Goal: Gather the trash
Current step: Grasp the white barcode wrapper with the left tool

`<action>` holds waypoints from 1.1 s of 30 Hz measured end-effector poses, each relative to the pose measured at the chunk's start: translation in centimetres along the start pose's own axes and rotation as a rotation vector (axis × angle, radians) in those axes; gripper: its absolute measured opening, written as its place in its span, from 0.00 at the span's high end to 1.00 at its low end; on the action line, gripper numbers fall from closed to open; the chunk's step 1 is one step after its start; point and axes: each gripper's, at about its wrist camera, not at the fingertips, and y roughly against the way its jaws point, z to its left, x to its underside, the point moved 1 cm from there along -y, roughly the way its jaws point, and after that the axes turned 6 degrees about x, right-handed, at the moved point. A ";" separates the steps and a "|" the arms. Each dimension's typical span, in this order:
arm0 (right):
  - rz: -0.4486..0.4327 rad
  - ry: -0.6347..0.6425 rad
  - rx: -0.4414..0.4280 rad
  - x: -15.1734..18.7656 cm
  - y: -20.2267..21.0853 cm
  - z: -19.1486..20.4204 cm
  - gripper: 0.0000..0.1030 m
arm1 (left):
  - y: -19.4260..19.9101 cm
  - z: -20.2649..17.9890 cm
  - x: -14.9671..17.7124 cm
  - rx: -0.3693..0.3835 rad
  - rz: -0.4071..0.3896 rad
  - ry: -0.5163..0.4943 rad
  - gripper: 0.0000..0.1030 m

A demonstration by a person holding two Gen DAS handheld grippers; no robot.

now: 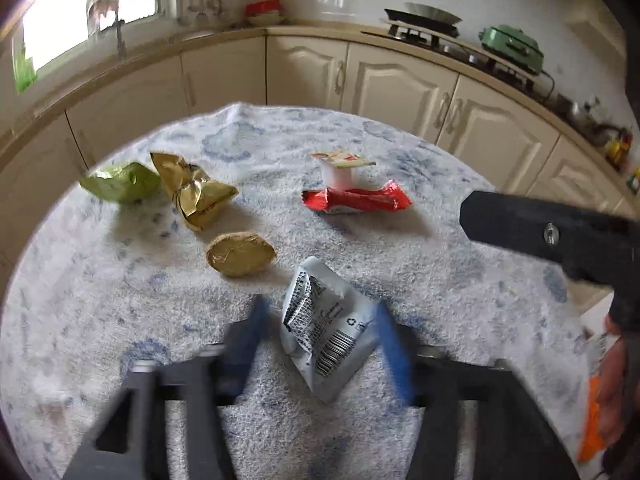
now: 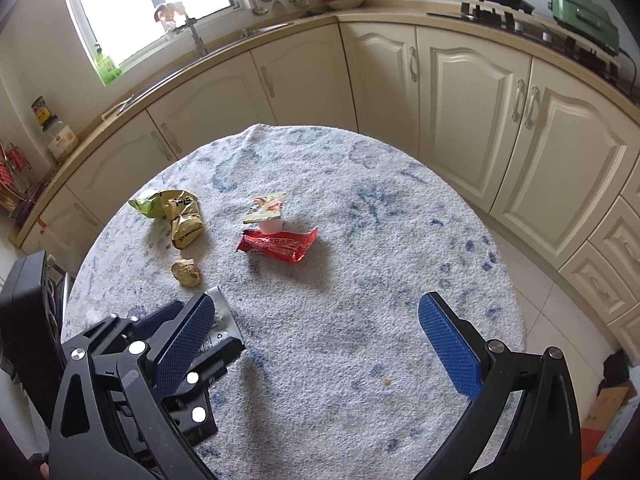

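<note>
Crumpled white wrapper [image 1: 326, 336] between left gripper [image 1: 324, 340] pads, grasp unclear, right gripper [image 2: 316, 344] released

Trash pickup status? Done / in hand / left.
Done: nothing visibly collected; no bin in view.
In hand: left gripper straddles the white barcode wrapper; the blurred pads don't clearly press it. Right gripper is open and empty.
Left on the tablecloth: green wrapper, gold wrapper, brown lump, red wrapper, white cup.

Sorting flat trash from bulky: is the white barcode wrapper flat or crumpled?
Crumpled: the white wrapper is creased and stands bent off the tablecloth.
</note>
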 end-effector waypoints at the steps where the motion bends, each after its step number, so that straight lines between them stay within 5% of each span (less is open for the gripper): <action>1: 0.000 -0.005 0.000 0.0 0.0 -0.2 0.00 | 0.0 0.1 0.0 0.015 0.003 0.011 0.74; 6: 0.005 -0.009 -0.001 -0.1 -0.3 -0.1 0.00 | 0.2 1.4 0.2 0.091 -0.011 0.084 0.87; 10: 0.010 0.003 -0.011 0.0 -0.4 0.6 0.00 | 1.3 2.3 0.0 0.121 -0.042 0.124 0.89; 26: 0.016 0.132 -0.103 -0.7 -3.4 9.1 0.01 | 7.5 10.8 1.0 -0.072 -0.137 0.237 0.89; 33: 0.049 0.218 -0.058 -0.3 -7.7 12.8 0.32 | 9.0 14.1 1.0 -0.099 -0.156 0.270 0.89</action>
